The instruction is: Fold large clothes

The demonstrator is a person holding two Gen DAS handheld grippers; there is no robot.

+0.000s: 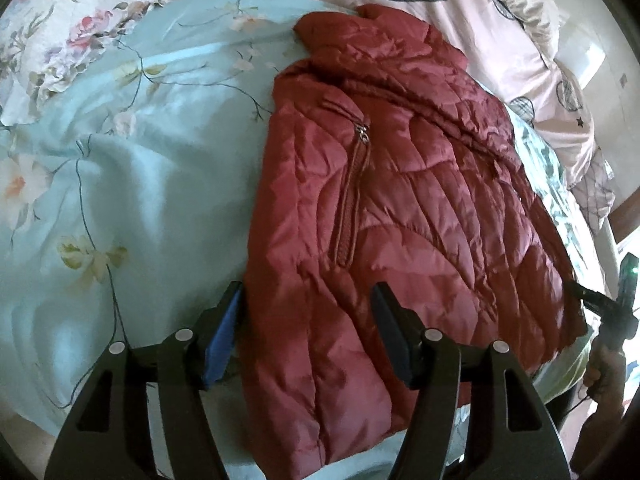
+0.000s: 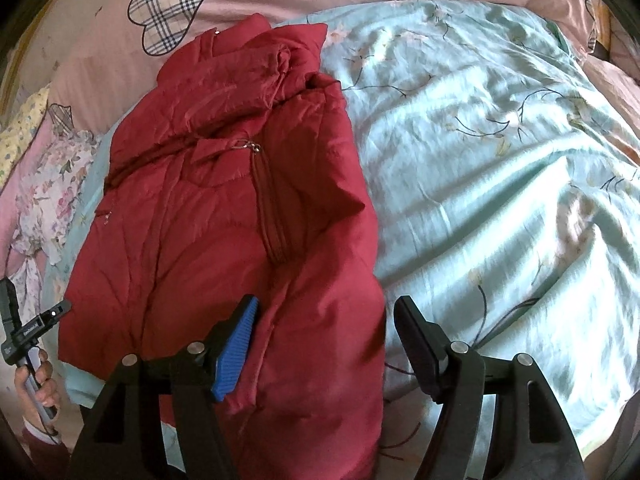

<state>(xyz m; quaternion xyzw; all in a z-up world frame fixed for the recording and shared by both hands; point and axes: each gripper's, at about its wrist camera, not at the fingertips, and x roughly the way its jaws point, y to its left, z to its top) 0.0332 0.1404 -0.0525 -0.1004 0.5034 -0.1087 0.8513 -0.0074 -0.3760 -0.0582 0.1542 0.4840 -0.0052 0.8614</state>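
A: Where's the garment?

B: Red quilted jacket [image 1: 400,208], lying on a pale green floral quilt [image 1: 140,168] on the bed. It looks folded lengthwise, a narrow padded shape, collar at the far end, hem toward the near bed edge. One zipped pocket [image 1: 352,184] faces up, with a metal pull at its far end.

A: Left gripper?

B: Left gripper [image 1: 308,320] points steeply down over the near hem. Jaws apart, not pressing the cloth. The blue-padded finger [image 1: 222,344] sits just off the jacket's left edge, over the quilt; the dark finger [image 1: 394,332] is above the red fabric. So the jacket's edge lies between them, ungripped.

A: Right gripper?

B: Right gripper [image 2: 326,332] is much the same, mirrored. Jaws apart, nothing clamped. Its blue pad [image 2: 234,348] is over the jacket, its dark finger [image 2: 416,344] over the quilt just past the jacket's right edge. Whether the tips touch the fabric, cannot tell.

A: Anything else in view?

B: A pink bedsheet with plaid hearts [image 2: 164,16] beyond the quilt. A floral ruffled pillow [image 1: 72,28] at the far left in the left wrist view. Each camera catches the other device at its margin: a hand [image 2: 38,384] gripping a handle at the left in the right wrist view, and a hand [image 1: 604,372] at the right in the left wrist view.
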